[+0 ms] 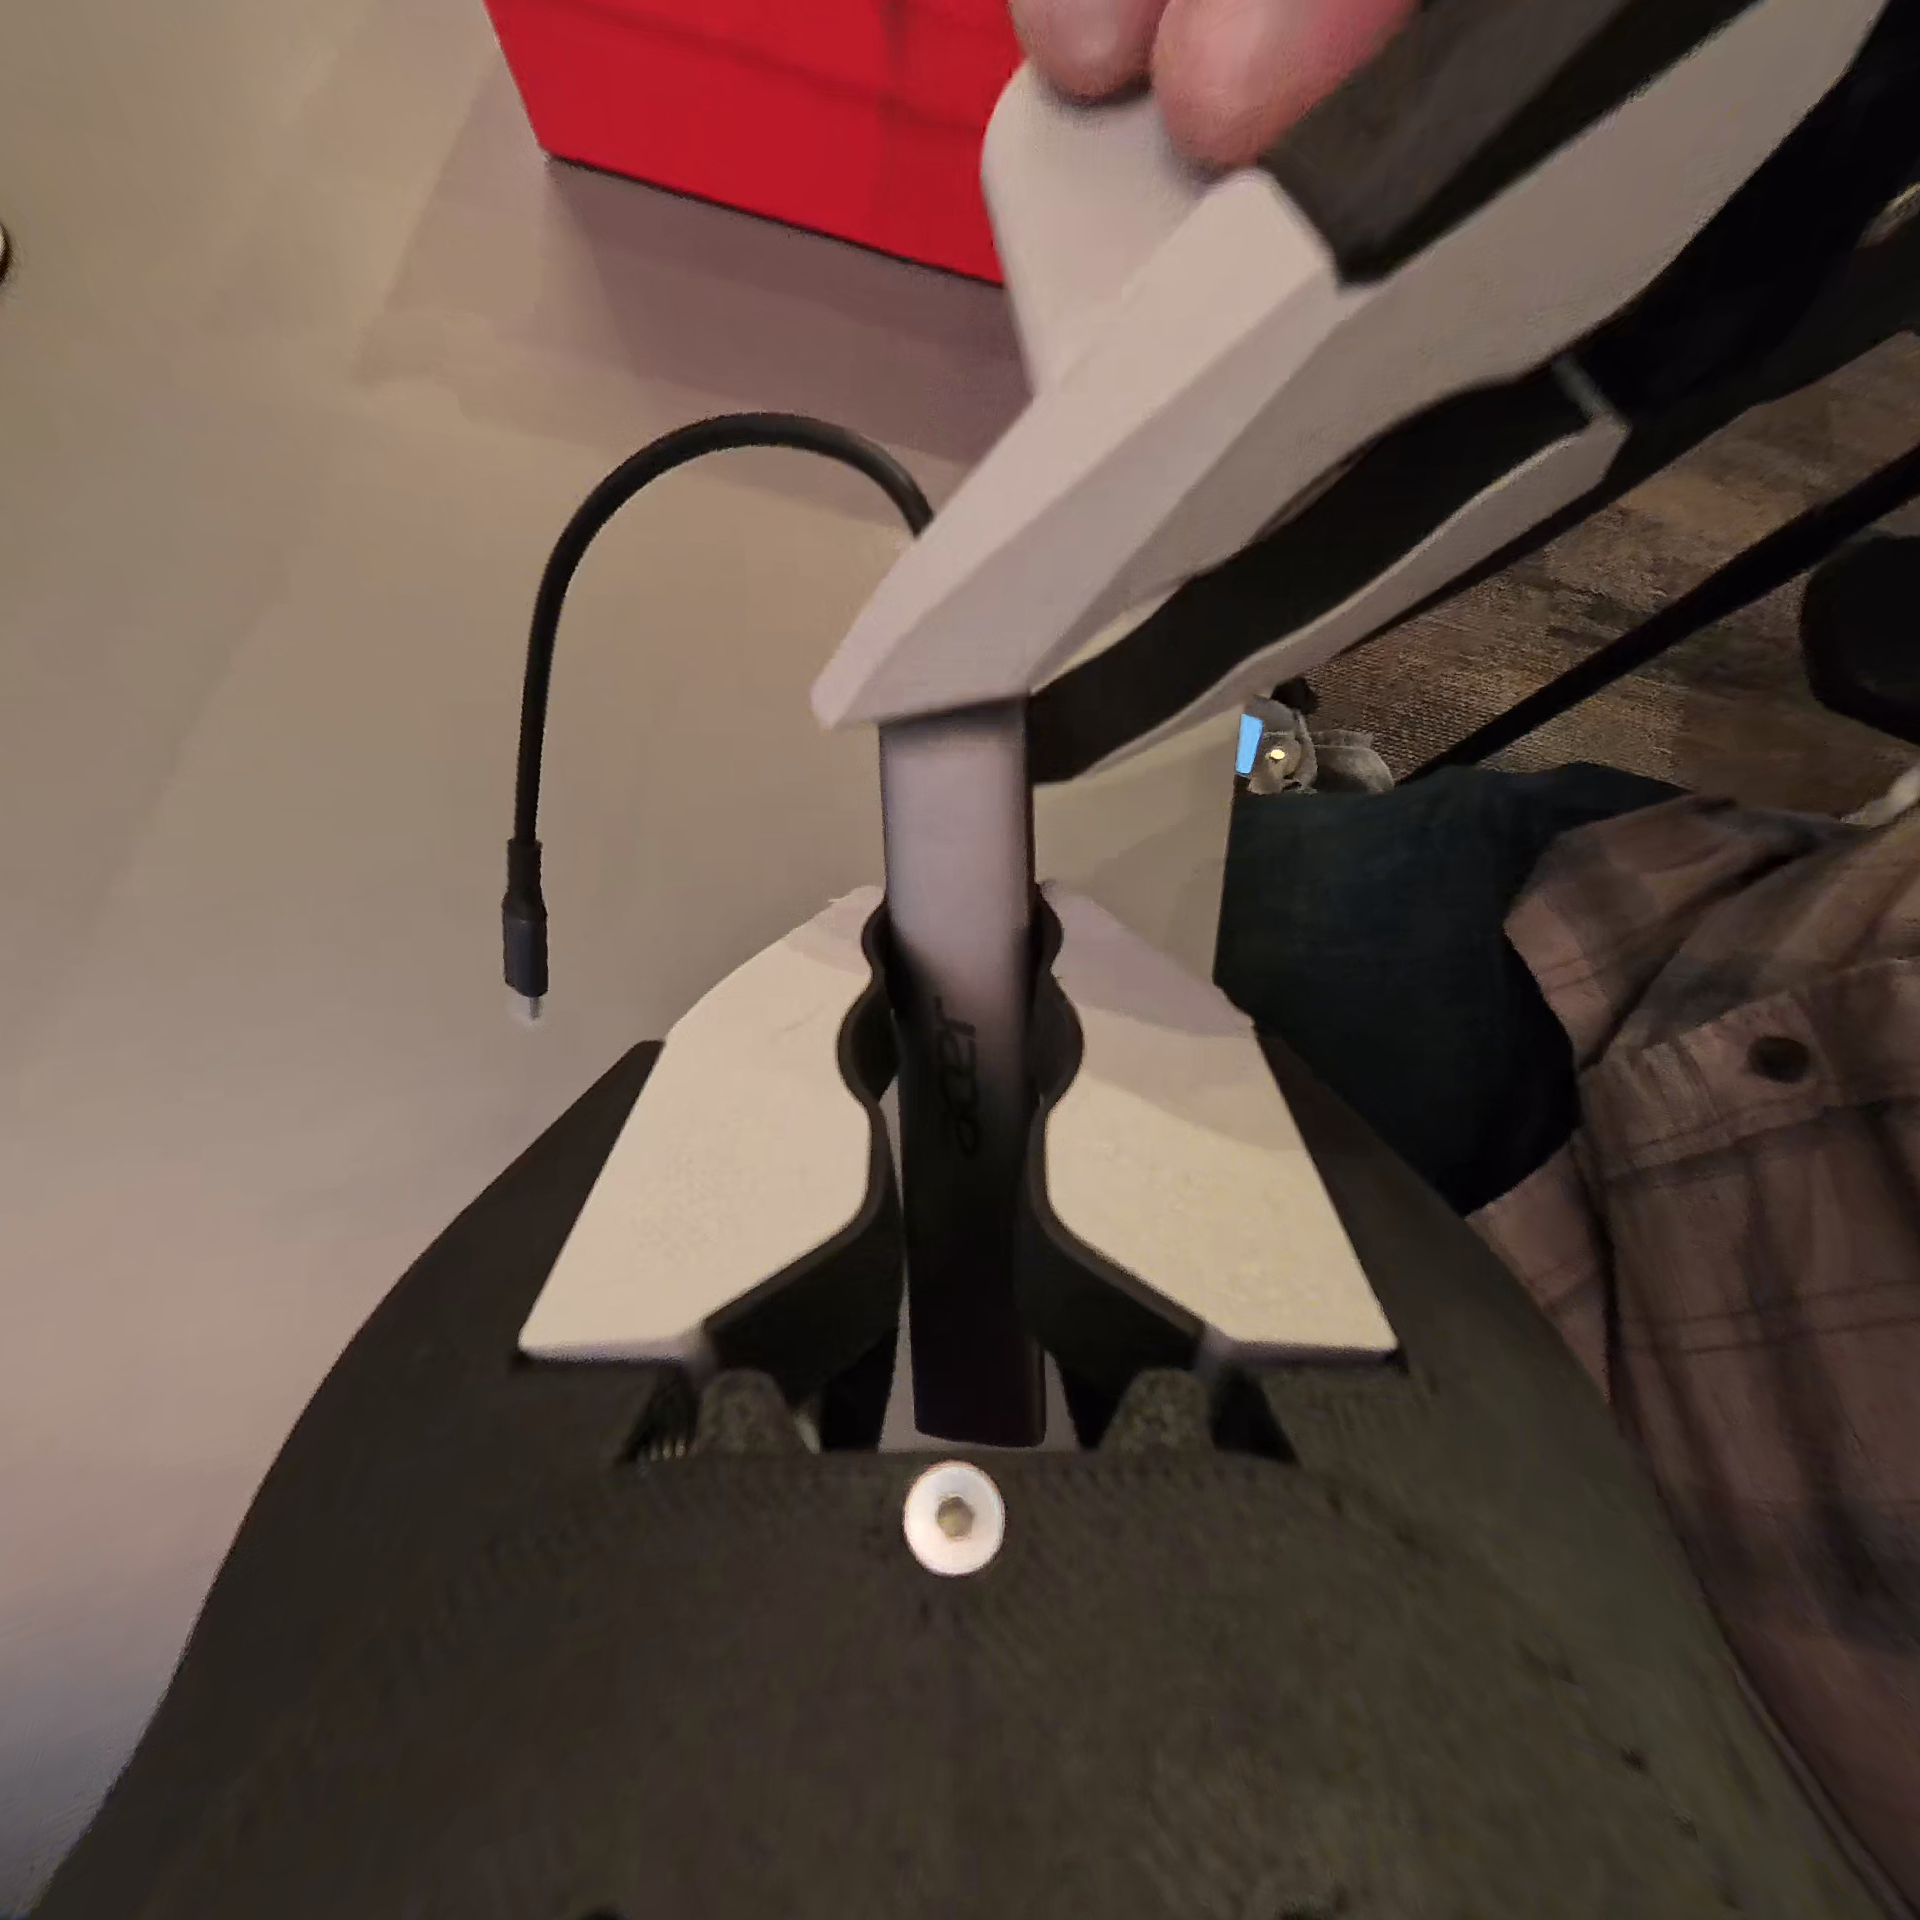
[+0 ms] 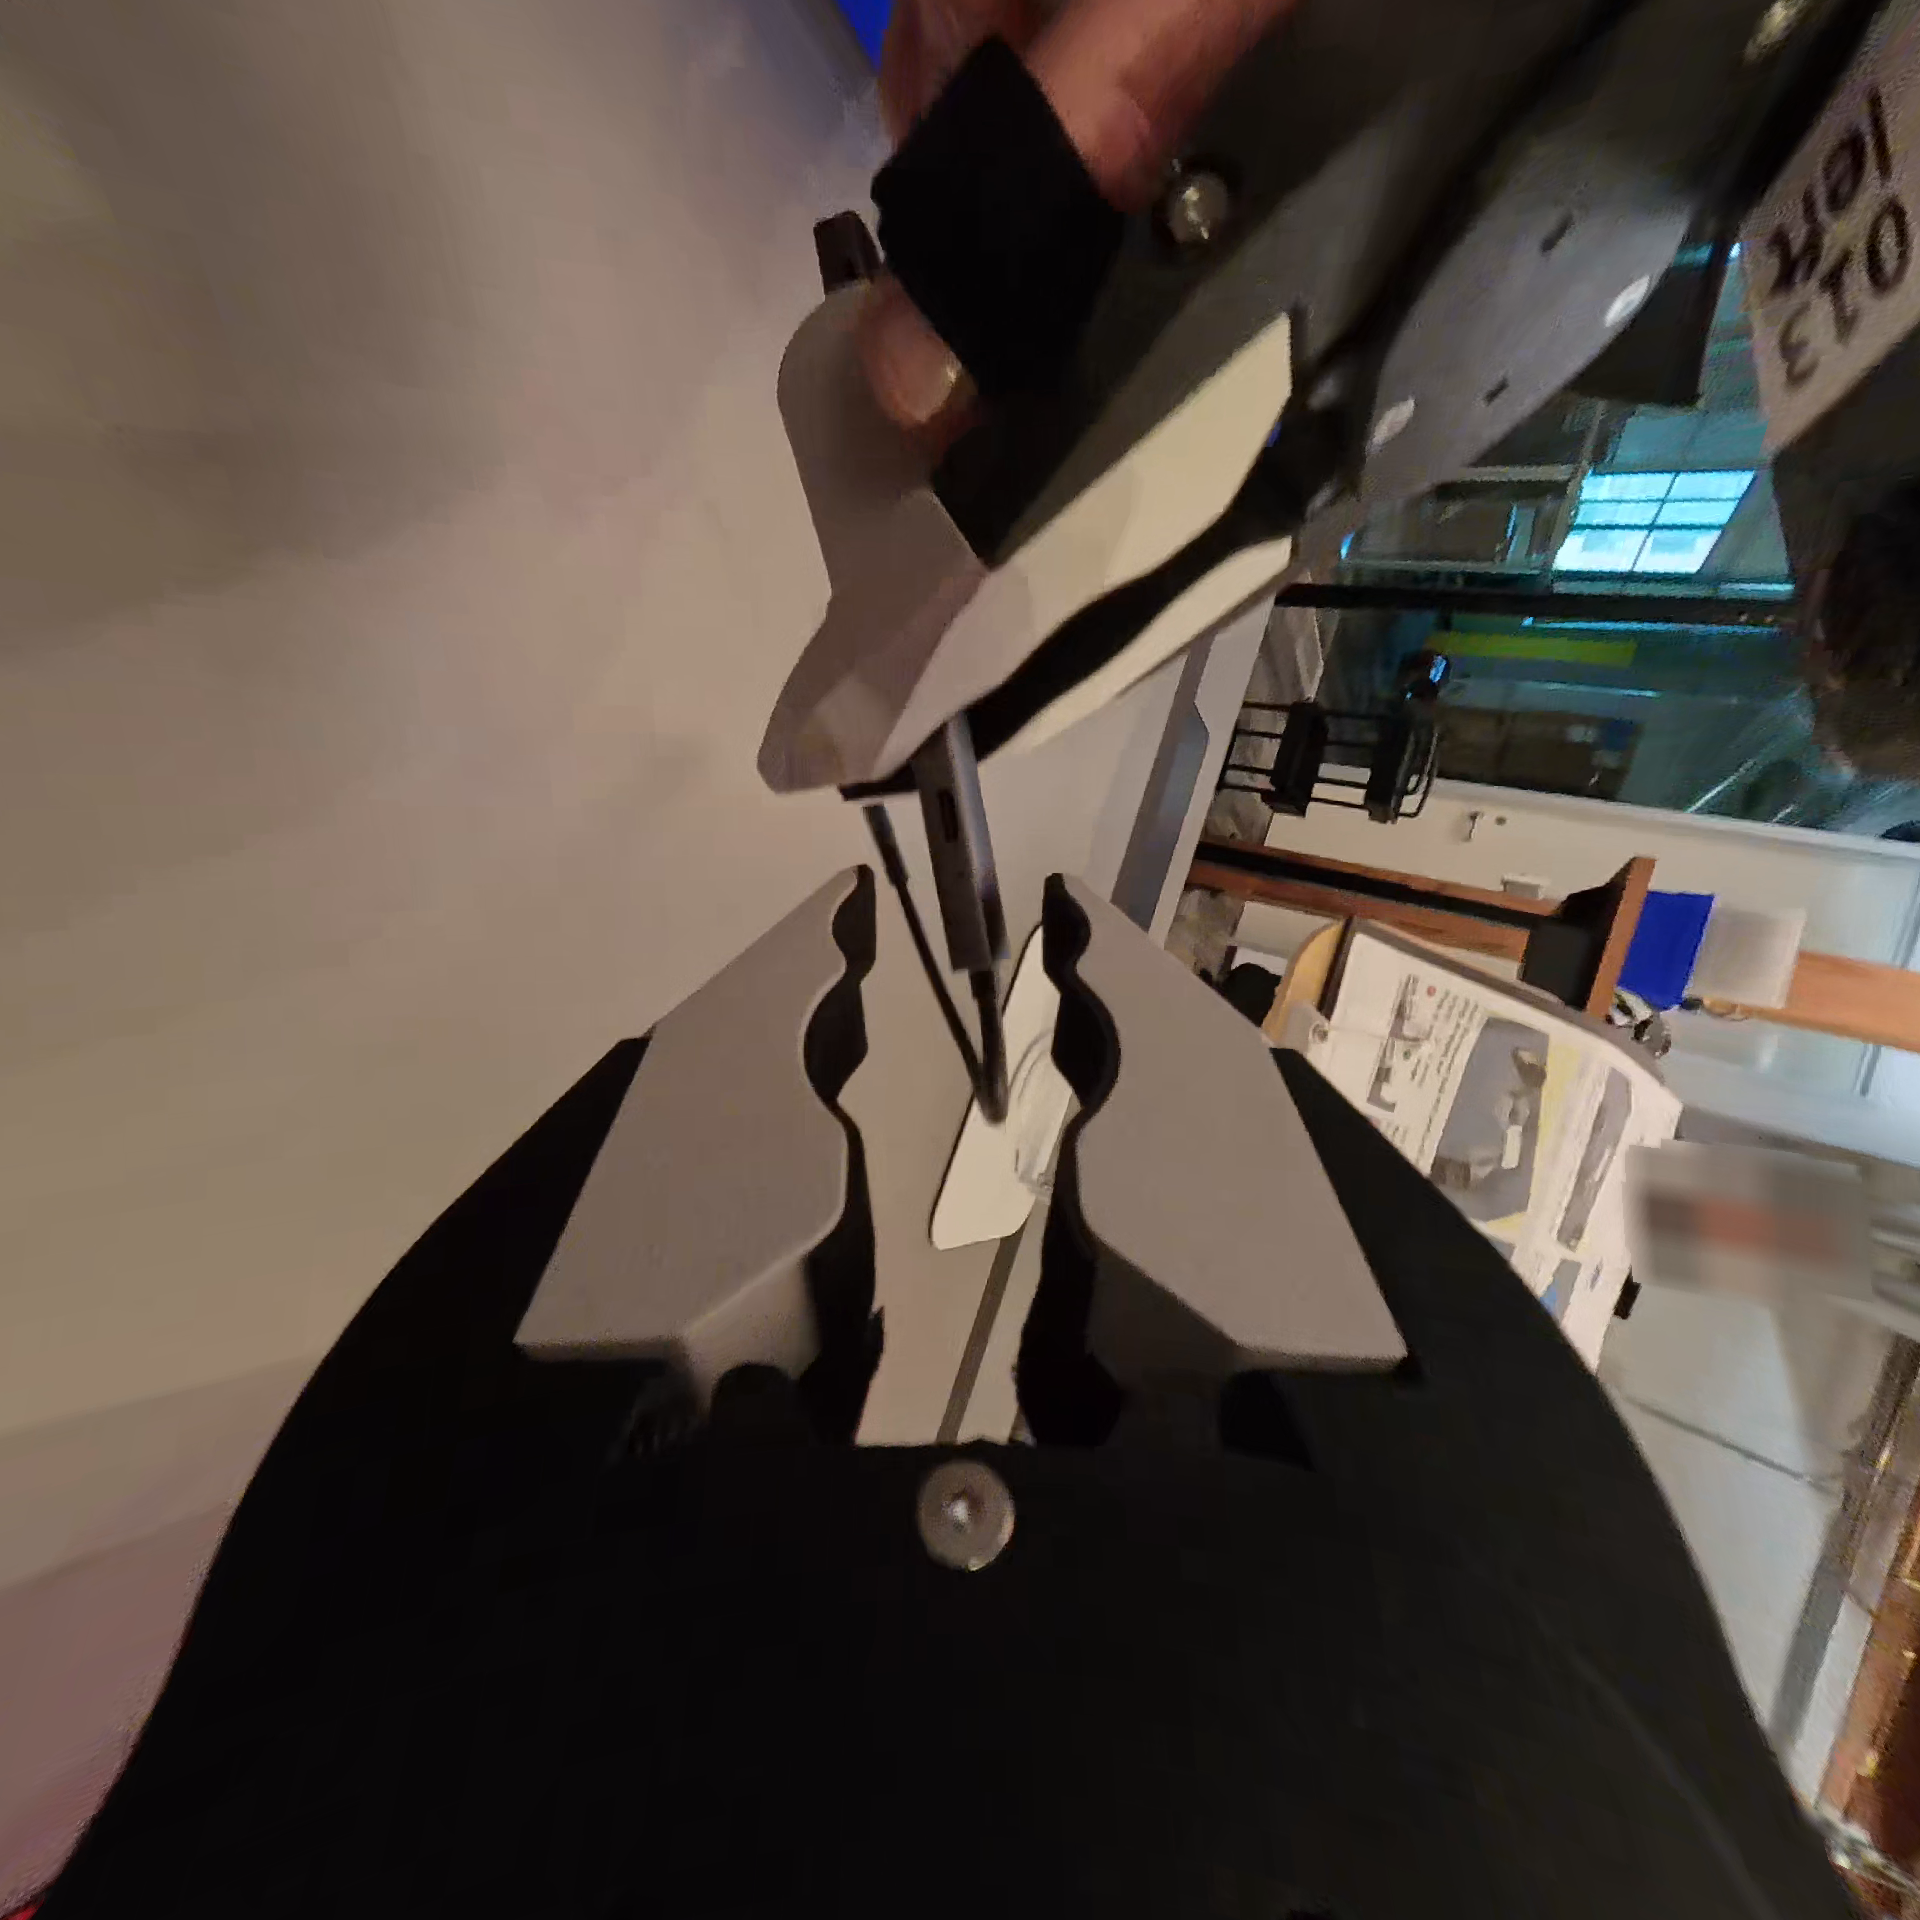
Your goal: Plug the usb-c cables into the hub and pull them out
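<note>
One slim grey hub [image 1: 956, 1039] stands pinched between the fingers of the left gripper [image 1: 961, 940], held up above a pale table [image 1: 260, 727]. Its short black cable [image 1: 665, 488] arcs up and over to the left, the plug [image 1: 525, 940] dangling free, in no port. From above, the right gripper [image 2: 956, 904] reaches toward the hub's upper end, its fingers parted with nothing between them; in its own view the hub and cable hang just ahead of the tips. Behind sits a red box [image 1: 748, 114]; a person's plaid sleeve [image 1: 1714, 1195] fills the right edge.
</note>
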Motion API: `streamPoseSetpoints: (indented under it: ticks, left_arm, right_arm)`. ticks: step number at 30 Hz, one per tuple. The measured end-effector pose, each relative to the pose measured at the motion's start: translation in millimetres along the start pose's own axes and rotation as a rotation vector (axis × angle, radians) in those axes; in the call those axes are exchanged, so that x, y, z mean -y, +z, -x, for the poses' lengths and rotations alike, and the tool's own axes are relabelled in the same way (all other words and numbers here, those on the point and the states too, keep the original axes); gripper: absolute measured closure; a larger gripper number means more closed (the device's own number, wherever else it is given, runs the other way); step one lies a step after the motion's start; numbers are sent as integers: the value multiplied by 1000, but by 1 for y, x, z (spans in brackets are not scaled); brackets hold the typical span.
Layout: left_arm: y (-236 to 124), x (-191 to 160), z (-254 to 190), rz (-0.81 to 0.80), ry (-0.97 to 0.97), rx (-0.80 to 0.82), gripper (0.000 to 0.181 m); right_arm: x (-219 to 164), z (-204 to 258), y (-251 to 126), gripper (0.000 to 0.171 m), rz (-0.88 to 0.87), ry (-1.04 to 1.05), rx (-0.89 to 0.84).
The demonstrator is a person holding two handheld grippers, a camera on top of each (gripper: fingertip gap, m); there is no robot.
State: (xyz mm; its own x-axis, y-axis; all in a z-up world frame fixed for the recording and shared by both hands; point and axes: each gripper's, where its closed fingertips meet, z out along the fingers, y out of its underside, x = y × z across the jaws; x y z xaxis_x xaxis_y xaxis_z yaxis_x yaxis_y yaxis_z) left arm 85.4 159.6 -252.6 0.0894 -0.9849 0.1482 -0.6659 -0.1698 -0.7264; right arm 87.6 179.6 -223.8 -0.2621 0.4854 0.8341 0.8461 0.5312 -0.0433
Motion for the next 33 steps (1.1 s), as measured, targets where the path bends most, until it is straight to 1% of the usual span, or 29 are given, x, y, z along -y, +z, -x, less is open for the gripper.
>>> streamPoseSetpoints:
  ticks: [3, 7, 8, 9, 11, 15, 18, 20, 24, 26, 30, 33]
  left_arm:
    - [2, 1, -6, -3, -1, -26, 161]
    - [0, 7, -5, -37, 6, -15, 160]
    - [-2, 11, -3, -55, 14, 5, 159]
    - [-5, 15, -1, -72, 21, 24, 154]
    - [-16, 26, 3, -121, 34, 62, 142]
    - [-49, 51, 16, -267, 49, 158, 135]
    - [-72, 59, 31, -329, 47, 245, 133]
    - [-80, 59, 36, -342, 38, 259, 135]
    - [-84, 51, 47, -321, 29, 295, 139]
    - [-81, 48, 49, -306, 33, 305, 141]
    - [-76, 43, 51, -275, 45, 314, 142]
    - [-72, 41, 52, -266, 40, 307, 143]
  right_arm:
    - [6, 2, 2, 163, -2, -29, -9]
    - [3, -1, -2, 164, 7, 19, -7]
    - [1, -4, -4, 164, 9, 37, -12]
    - [-4, -7, -6, 164, 18, 51, -16]
    - [-15, -14, -12, 164, 40, 77, -30]
    - [-47, -33, -28, 165, 79, 169, -65]
    - [-83, -52, -48, 164, 124, 261, -98]
    - [-112, -67, -66, 164, 150, 350, -129]
    - [-179, -97, -115, 164, 197, 564, -218]
    - [-215, -104, -139, 164, 216, 692, -249]
    - [-281, -88, -166, 164, 211, 957, -252]
    - [-312, -54, -165, 164, 164, 1137, -204]
